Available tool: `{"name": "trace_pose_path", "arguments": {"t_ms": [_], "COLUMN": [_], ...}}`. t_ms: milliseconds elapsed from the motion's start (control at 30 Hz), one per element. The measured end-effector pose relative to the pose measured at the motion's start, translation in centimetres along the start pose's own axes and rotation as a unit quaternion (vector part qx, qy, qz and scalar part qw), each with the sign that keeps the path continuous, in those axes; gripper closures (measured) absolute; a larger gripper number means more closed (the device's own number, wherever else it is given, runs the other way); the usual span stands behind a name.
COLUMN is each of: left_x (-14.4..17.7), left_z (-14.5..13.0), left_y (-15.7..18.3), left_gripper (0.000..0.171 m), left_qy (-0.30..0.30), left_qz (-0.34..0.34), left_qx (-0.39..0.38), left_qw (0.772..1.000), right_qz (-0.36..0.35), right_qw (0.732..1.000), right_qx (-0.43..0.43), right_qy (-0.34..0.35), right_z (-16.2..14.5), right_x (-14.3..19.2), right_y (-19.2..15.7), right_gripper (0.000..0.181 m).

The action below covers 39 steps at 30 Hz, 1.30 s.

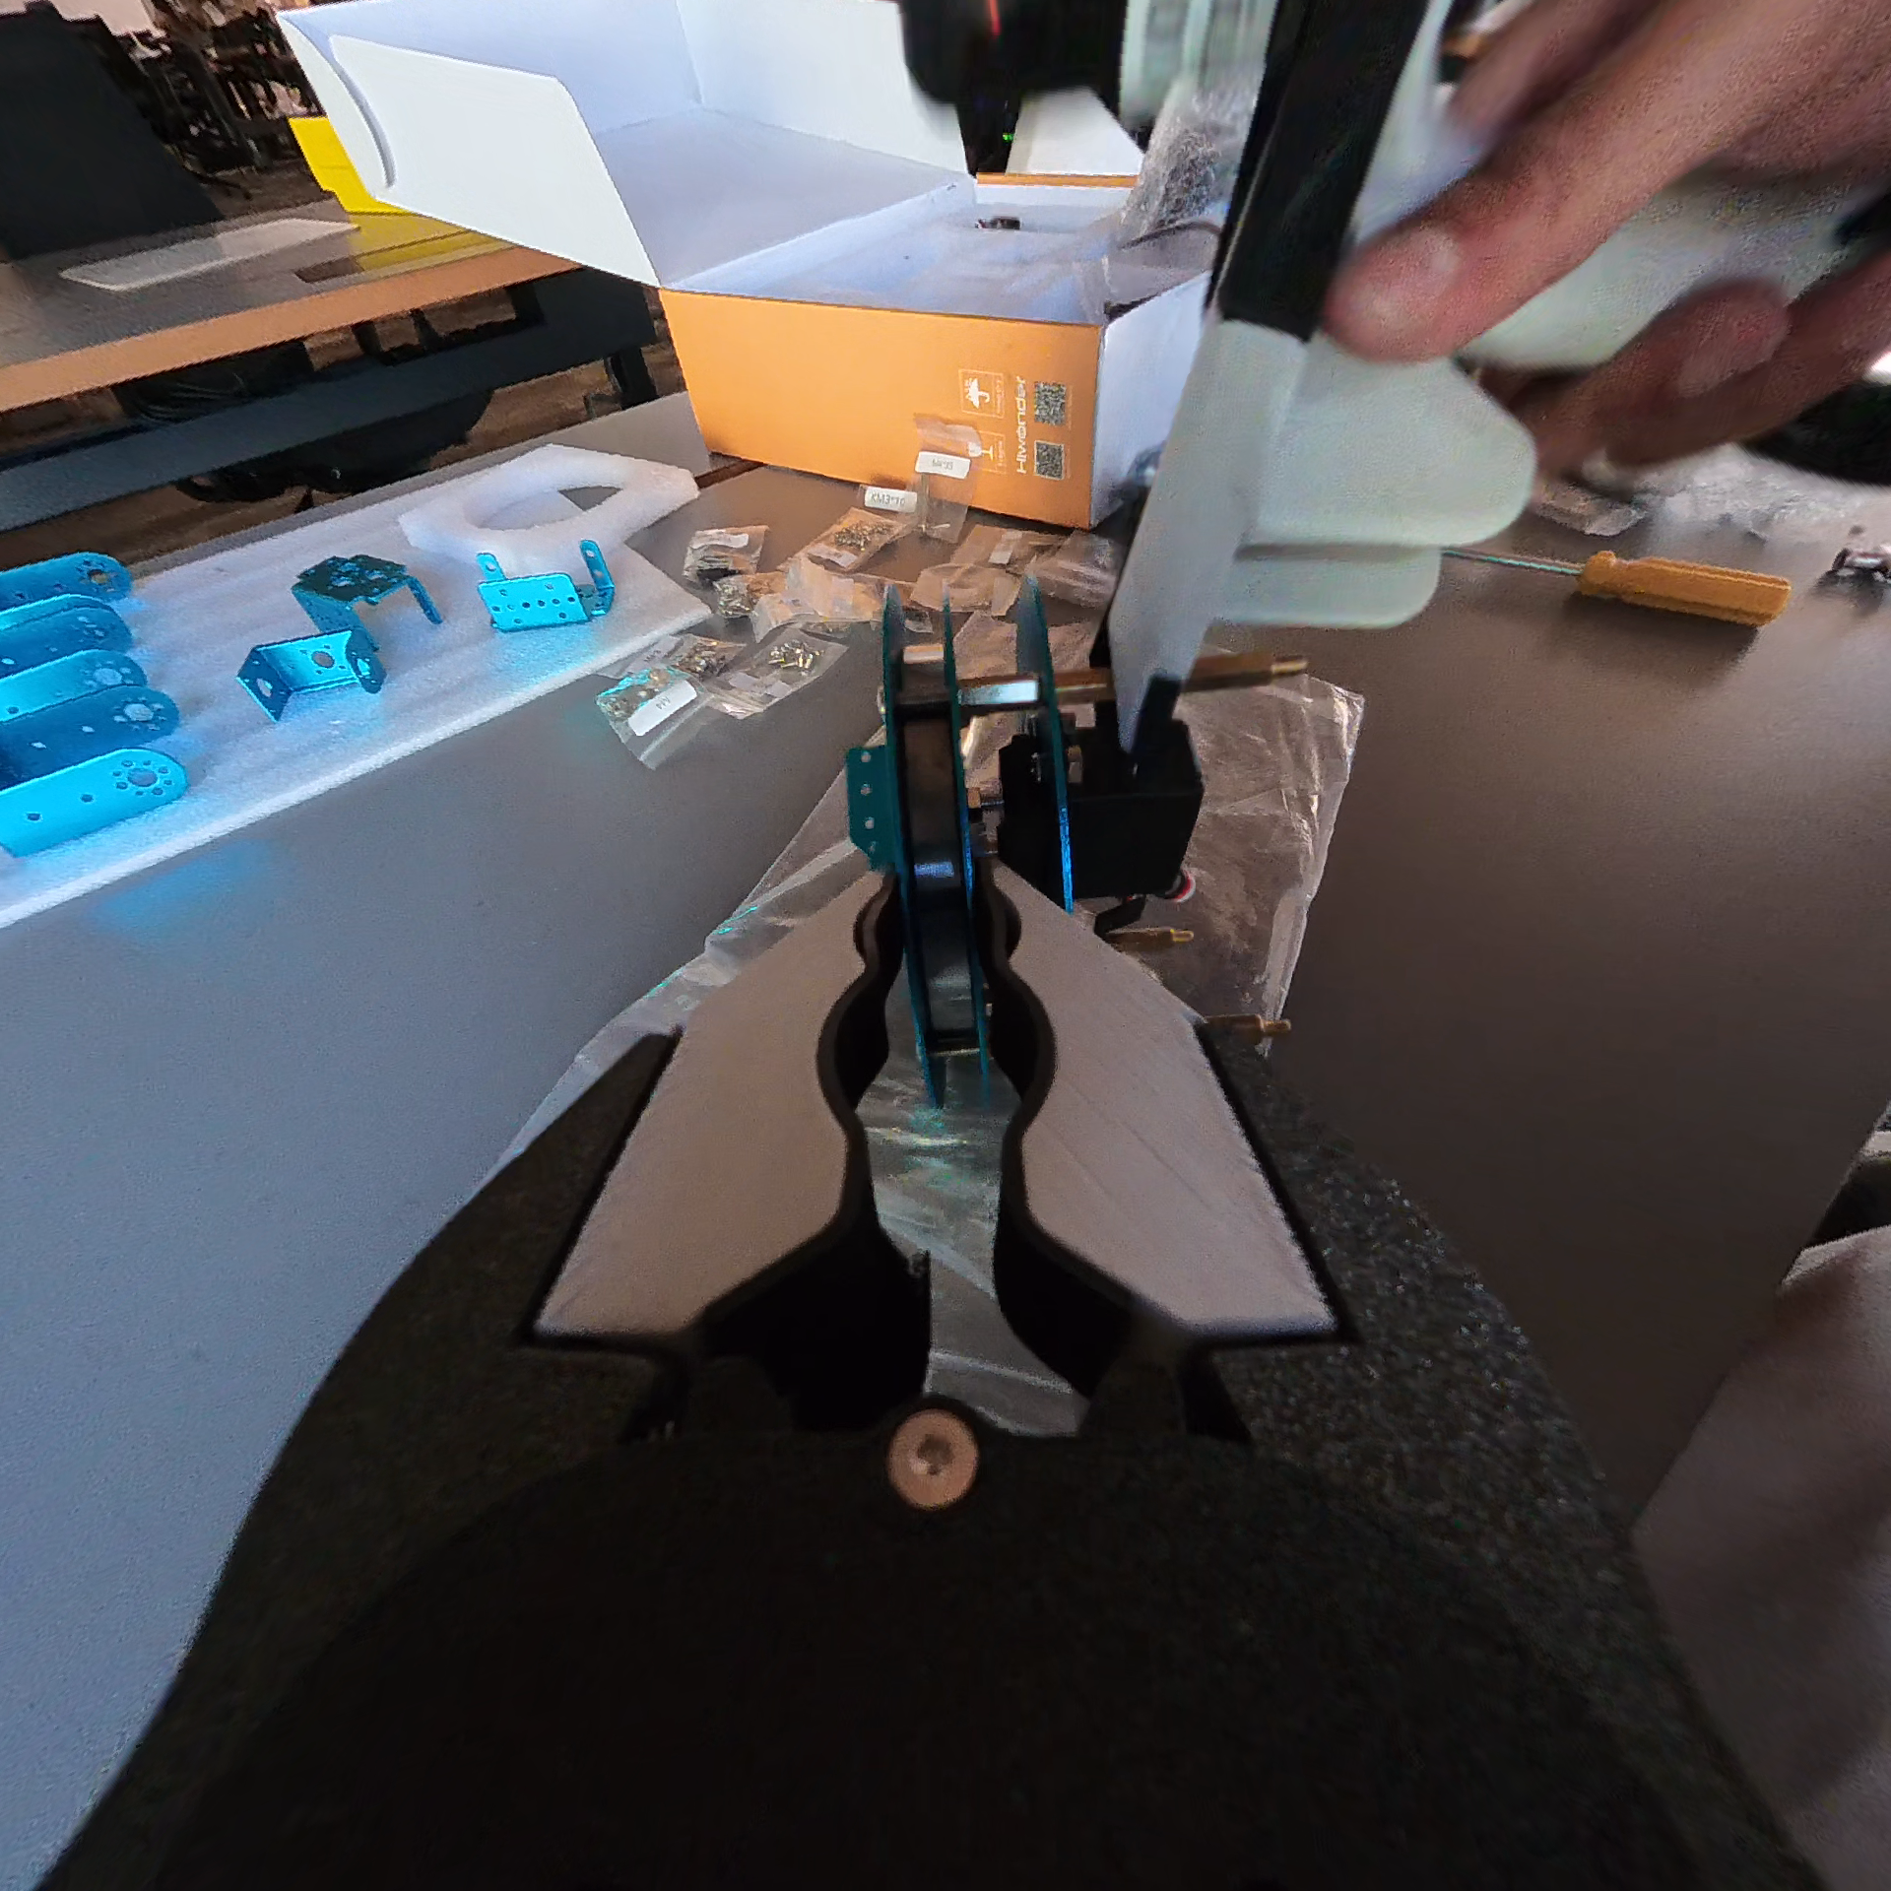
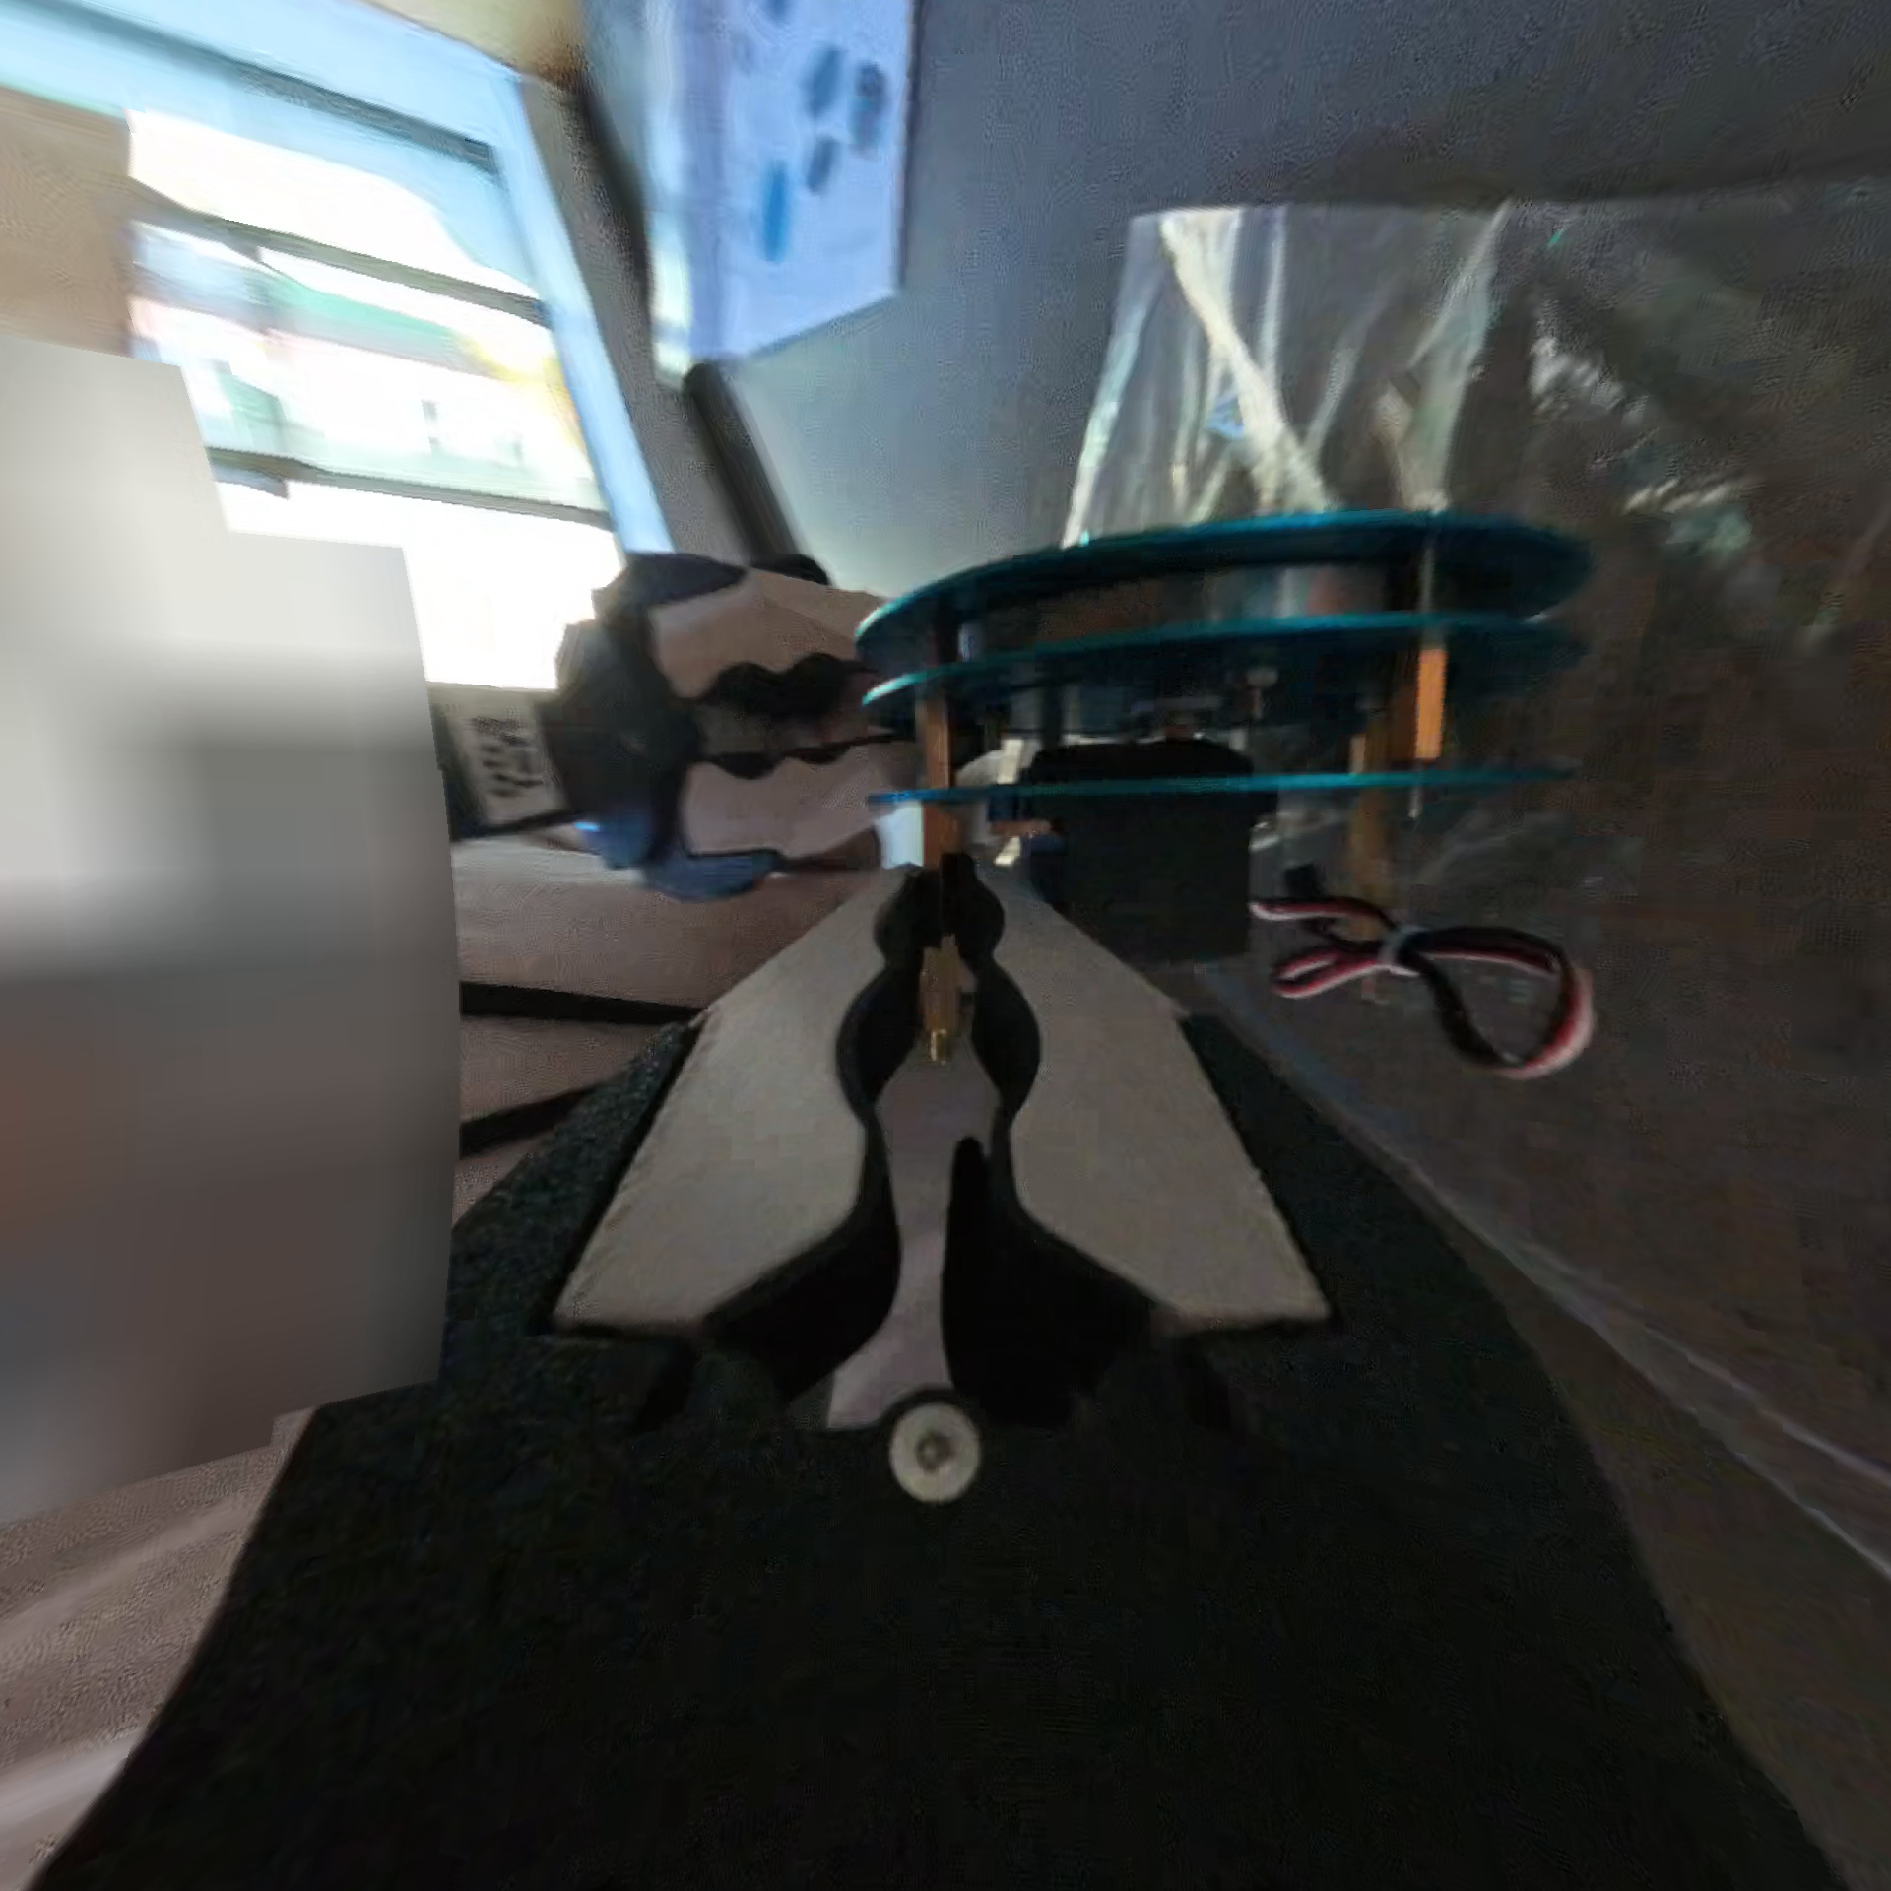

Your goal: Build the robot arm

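Observation:
My left gripper point(image 1: 943, 911) is shut on the edge of a stack of round teal plates point(image 1: 926, 819), held on edge above a clear plastic bag point(image 1: 1269, 808). The plates are joined by brass standoffs and carry a black servo point(image 1: 1115, 808). My right gripper point(image 2: 941, 900) is shut on a brass standoff point(image 2: 939, 987) at the lowest teal plate point(image 2: 1218, 793) of the stack. In the left wrist view the right gripper point(image 1: 1146, 706) comes down from the upper right, held by a hand point(image 1: 1596, 205), onto a standoff point(image 1: 1243, 667). The left gripper point(image 2: 788, 716) shows in the right wrist view, clamped on the plates' rim.
An open orange and white box point(image 1: 880, 399) stands behind. Several small bags of screws point(image 1: 757, 614) lie before it. Blue metal brackets point(image 1: 338, 634) sit on white foam at the left. An orange-handled screwdriver point(image 1: 1678, 599) lies at the right. A red, white and black servo wire point(image 2: 1433, 972) trails off.

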<state>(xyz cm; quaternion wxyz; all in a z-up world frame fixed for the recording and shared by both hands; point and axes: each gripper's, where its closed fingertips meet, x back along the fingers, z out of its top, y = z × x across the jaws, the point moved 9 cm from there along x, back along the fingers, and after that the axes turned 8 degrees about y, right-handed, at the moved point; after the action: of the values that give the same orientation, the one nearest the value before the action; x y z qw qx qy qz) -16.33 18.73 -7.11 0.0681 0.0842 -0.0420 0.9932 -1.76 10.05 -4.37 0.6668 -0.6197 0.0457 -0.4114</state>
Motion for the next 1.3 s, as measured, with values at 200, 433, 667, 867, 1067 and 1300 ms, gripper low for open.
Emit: {"name": "trace_pose_path", "arguments": {"t_ms": [200,433,667,867,1067,1300], "left_x": [0.1,0.0,1.1,0.7,0.4,0.1], "left_z": [-0.1,0.1,1.1,1.3,1.5,1.7], "left_y": [-0.2,-0.2,-0.6,-1.7,-1.5,-1.2], "left_gripper": [0.16,0.159,0.152,0.152,0.152,0.155], "left_qy": [-0.004,-0.008,-0.018,-0.01,-0.015,-0.023], "left_qz": [-0.004,-0.007,-0.121,-0.159,-0.141,-0.123], "left_qx": [0.012,0.011,0.067,0.083,0.063,0.049], "left_qw": [1.0,1.0,0.99,0.984,0.988,0.991], "right_qz": [-0.067,-0.344,-0.245,-0.074,-0.029,-0.352], "right_qw": [0.989,0.841,0.917,0.986,0.993,0.788], "right_qx": [0.134,0.416,0.309,0.138,0.111,0.505], "right_qy": [0.015,-0.048,-0.063,-0.058,-0.015,-0.037], "right_z": [-0.6,-2.1,-0.9,-0.5,-0.7,-2.9], "right_x": [-0.2,-1.5,0.0,0.1,0.5,-1.4], "right_y": [-1.2,-4.7,-3.3,-1.4,-0.6,-5.1], "right_gripper": [0.175,0.173,0.178,0.178,0.179,0.175]}}
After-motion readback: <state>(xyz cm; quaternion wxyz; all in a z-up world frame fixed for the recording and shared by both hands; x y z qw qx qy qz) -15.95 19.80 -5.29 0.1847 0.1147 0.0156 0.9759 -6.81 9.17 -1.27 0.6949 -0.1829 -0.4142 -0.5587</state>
